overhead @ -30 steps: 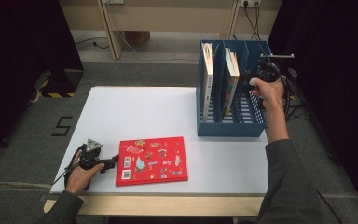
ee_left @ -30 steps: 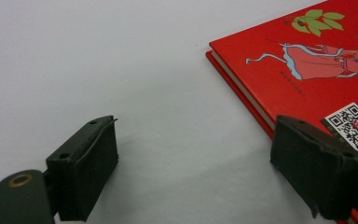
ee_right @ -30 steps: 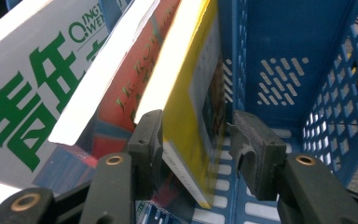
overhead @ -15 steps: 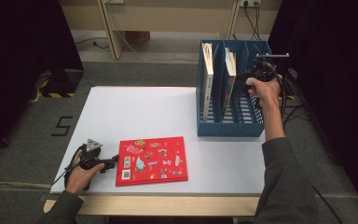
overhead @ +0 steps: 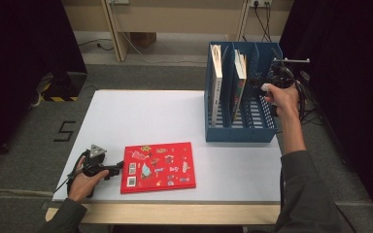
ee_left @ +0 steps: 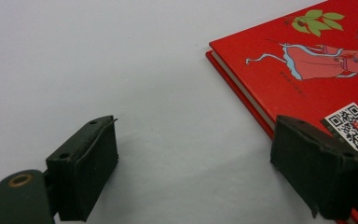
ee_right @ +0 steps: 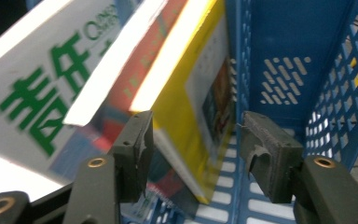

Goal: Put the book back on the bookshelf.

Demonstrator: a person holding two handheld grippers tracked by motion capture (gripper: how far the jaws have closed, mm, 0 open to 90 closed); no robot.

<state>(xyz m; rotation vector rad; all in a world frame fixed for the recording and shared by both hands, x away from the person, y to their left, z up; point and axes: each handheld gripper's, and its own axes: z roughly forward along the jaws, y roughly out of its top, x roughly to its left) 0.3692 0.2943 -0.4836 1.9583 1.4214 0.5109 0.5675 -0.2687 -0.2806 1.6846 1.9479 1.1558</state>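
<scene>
A red picture book (overhead: 158, 166) lies flat near the table's front edge. My left gripper (overhead: 115, 168) rests on the table at the book's left side. It is open, and its right pad (ee_left: 317, 170) sits over the corner of the red book (ee_left: 317, 74). A blue three-slot file rack (overhead: 240, 131) stands at the right with a white book (overhead: 217, 77) and a yellow-edged book (overhead: 239, 80) upright in it. My right gripper (overhead: 266, 80) is held high at the rack's right slot. Its jaws are open (ee_right: 198, 149) around the leaning yellow book (ee_right: 186, 102), not pressing it.
A white book with green characters (ee_right: 42, 93) leans to the left of the yellow one. The rack's perforated blue wall (ee_right: 279, 56) is close on the right. Bare white tabletop (overhead: 145, 116) spreads between the red book and the rack. The table's front edge (overhead: 165, 206) is near the left hand.
The right hand has lifted and pushed farther back along the rack's right slot. The left gripper and the red book have not moved.
</scene>
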